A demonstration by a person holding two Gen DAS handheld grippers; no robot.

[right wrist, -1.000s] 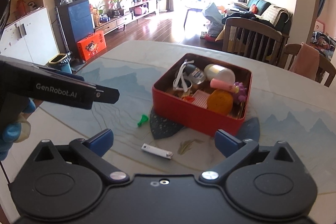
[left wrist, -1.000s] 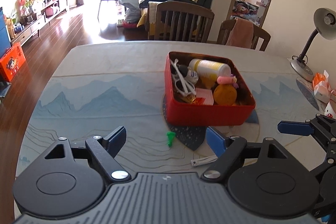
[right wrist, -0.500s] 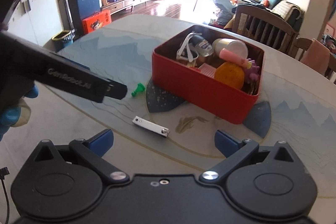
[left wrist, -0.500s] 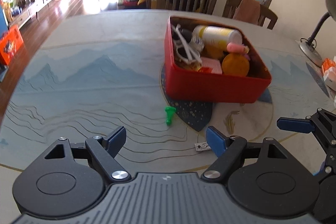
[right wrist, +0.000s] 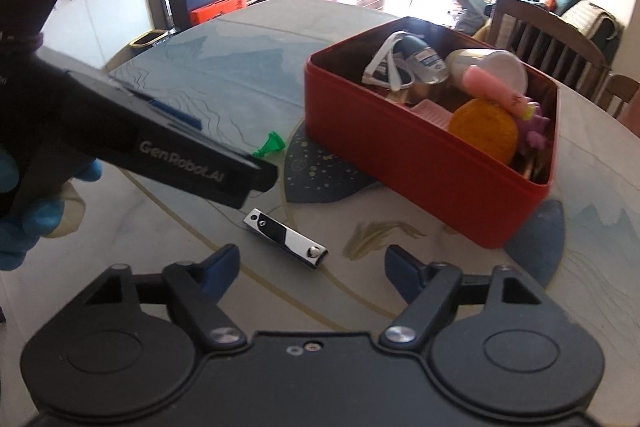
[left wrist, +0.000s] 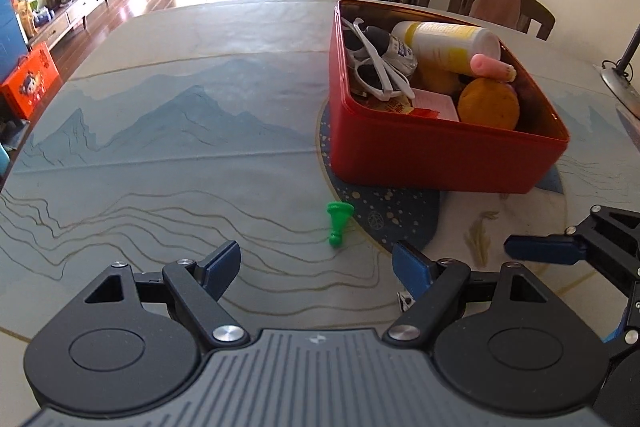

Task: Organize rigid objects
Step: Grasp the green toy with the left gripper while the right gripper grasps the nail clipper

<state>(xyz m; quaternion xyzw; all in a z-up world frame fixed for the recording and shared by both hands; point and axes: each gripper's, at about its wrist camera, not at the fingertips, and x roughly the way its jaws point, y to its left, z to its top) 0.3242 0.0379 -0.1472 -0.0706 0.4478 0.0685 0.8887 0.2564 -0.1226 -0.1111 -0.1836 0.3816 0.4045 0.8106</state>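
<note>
Both claws moved forward and lower: the left claw [left wrist: 316,263] nears the small green plastic pawn [left wrist: 338,221], the right claw [right wrist: 312,263] the shiny metal nail clipper [right wrist: 286,239].

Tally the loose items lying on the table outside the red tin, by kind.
Small green plastic pawn-shaped piece: 1
Flat silver metal nail clipper: 1
Total: 2, both lying on the tablecloth in front of the rectangular red metal tin.

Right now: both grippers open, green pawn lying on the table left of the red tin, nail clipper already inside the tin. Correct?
Not quite. The nail clipper lies on the table, in front of the red tin, as the right wrist view shows. The rest holds: left gripper and right gripper open, green pawn on the table.
</note>
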